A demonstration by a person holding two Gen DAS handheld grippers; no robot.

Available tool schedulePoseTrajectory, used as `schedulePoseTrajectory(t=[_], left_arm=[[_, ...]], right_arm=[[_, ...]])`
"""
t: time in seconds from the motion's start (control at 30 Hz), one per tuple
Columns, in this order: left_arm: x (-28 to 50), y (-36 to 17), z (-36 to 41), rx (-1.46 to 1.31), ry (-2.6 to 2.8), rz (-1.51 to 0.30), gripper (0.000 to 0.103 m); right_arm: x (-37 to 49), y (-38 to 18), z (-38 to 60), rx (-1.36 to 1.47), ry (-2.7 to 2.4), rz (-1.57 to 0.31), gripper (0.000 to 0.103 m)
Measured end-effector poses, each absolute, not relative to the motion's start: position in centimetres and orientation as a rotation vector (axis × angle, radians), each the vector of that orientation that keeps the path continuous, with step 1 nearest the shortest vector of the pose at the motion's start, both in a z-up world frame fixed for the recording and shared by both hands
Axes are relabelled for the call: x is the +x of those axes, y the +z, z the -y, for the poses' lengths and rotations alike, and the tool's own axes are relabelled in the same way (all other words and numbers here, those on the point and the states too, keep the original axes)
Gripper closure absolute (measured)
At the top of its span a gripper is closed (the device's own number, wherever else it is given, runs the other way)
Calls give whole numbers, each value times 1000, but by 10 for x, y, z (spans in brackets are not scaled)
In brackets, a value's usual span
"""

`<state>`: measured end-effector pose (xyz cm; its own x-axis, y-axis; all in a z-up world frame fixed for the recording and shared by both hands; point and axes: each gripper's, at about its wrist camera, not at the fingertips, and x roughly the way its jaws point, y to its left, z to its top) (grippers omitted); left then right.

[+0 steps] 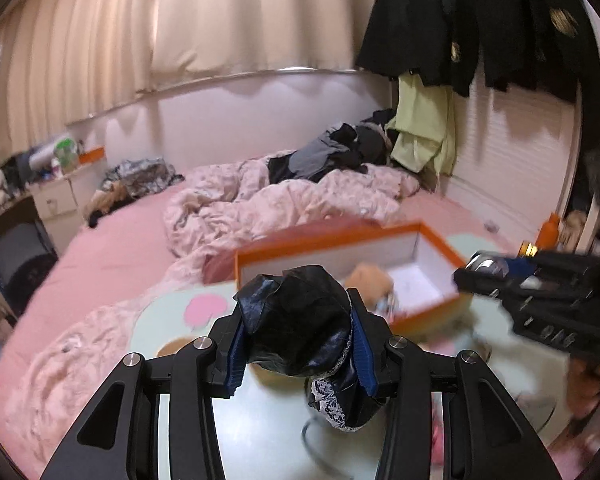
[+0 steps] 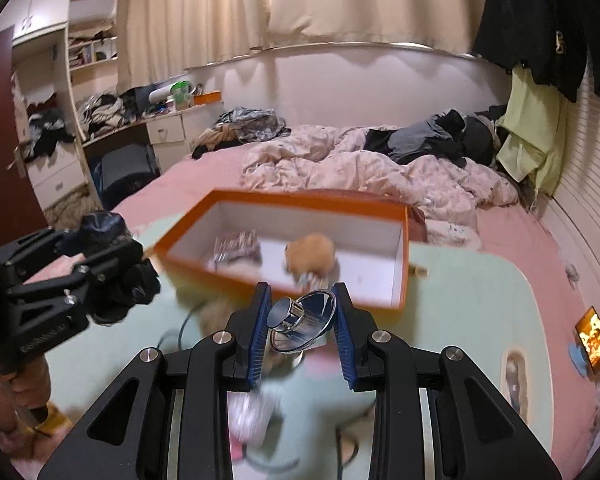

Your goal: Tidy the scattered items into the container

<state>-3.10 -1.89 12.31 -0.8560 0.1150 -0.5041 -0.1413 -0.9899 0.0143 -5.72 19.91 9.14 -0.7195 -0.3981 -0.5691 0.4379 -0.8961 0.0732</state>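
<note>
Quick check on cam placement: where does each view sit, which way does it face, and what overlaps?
Left wrist: sits on the left gripper, looking forward and down along its fingers, shut on a black bag, toward the orange box on the bed; the right gripper enters from the right.
Right wrist: sits on the right gripper, same heading, clamping a shiny metal piece; the left gripper and a hand show at left.
Shared: box, plush toy inside it, bed, curtains, each other's gripper.
</note>
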Motion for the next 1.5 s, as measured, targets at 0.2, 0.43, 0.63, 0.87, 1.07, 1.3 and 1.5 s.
schedulePoseTrajectory(t=[0.2, 0.43, 0.63, 0.87, 1.07, 1.3, 1.5], left_arm=[[-112, 117, 23, -971, 2871, -45, 61], [-156, 83, 22, -1186, 2820, 14, 44], [-135, 89, 24, -1105, 2886, -12, 15], [-74, 120, 33, -925, 2918, 72, 4], [-18, 92, 26, -1006, 2830, 19, 1], [26, 33, 20, -1112, 2829, -2, 1], [31, 20, 5, -1122, 2792, -82, 1]], right_arm=[[-125, 90, -194, 973, -2497, 39, 71], [-173, 68, -185, 1105, -2433, 88, 70], [-163, 73, -185, 1043, -2482, 124, 30], [-121, 94, -195, 930, -2525, 128, 27], [-59, 85, -201, 919, -2543, 32, 25], [-6, 44, -218, 990, -2584, -30, 23], [22, 24, -210, 1007, -2524, -142, 23]])
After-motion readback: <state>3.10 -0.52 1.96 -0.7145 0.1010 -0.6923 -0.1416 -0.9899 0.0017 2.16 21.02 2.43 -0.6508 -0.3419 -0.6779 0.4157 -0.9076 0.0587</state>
